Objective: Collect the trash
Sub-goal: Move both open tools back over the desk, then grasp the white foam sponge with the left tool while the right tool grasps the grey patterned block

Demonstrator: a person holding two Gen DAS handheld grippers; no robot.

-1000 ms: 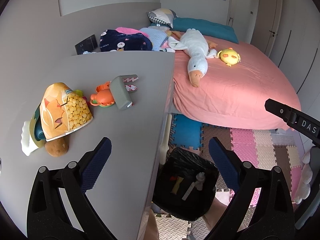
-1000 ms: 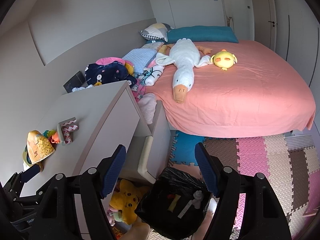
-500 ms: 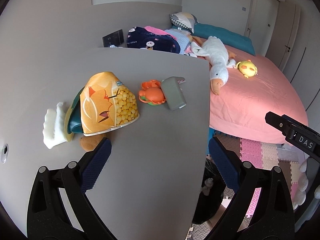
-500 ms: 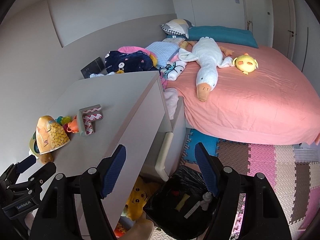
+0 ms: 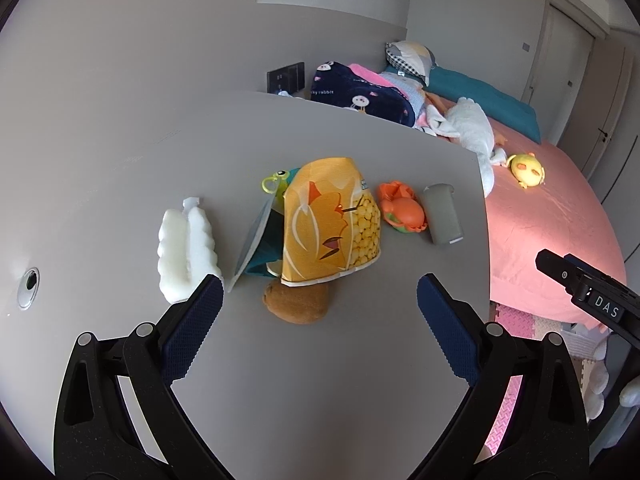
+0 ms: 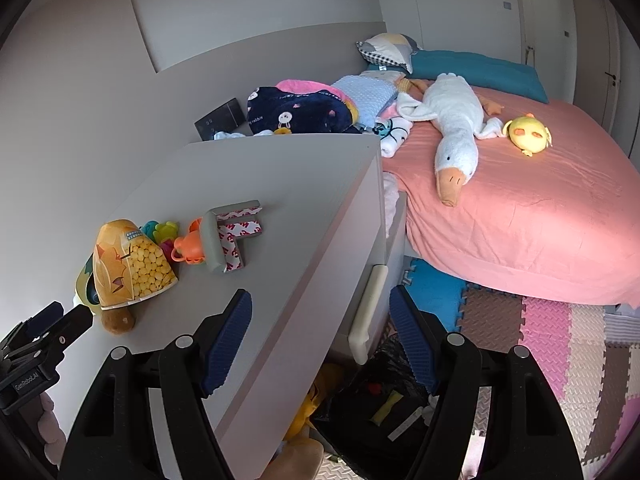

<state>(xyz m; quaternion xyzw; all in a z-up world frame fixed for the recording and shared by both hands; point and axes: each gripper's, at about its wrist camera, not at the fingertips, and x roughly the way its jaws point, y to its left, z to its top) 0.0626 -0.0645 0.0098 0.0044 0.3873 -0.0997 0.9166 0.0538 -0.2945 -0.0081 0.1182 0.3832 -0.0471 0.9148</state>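
An orange snack bag (image 5: 330,224) printed with corn lies on the grey dresser top (image 5: 320,380), over a brown lump (image 5: 298,304) and a teal wrapper (image 5: 262,236). A white foam piece (image 5: 184,248) lies to its left. My left gripper (image 5: 316,308) is open and empty, just short of the bag. The bag also shows in the right wrist view (image 6: 128,264). My right gripper (image 6: 320,320) is open and empty, over the dresser's front edge. The black trash bin (image 6: 384,412) stands on the floor below it, with some litter inside.
An orange toy (image 5: 402,212) and a grey corner guard (image 5: 442,214) lie right of the bag. A pink bed (image 6: 520,208) with a plush goose (image 6: 456,128) stands to the right. Foam mats (image 6: 568,352) cover the floor. A yellow plush (image 6: 308,412) sits under the dresser.
My left gripper has swung left from over the trash bin to above the dresser top, closing in on the snack bag. My right gripper has drifted left towards the dresser edge.
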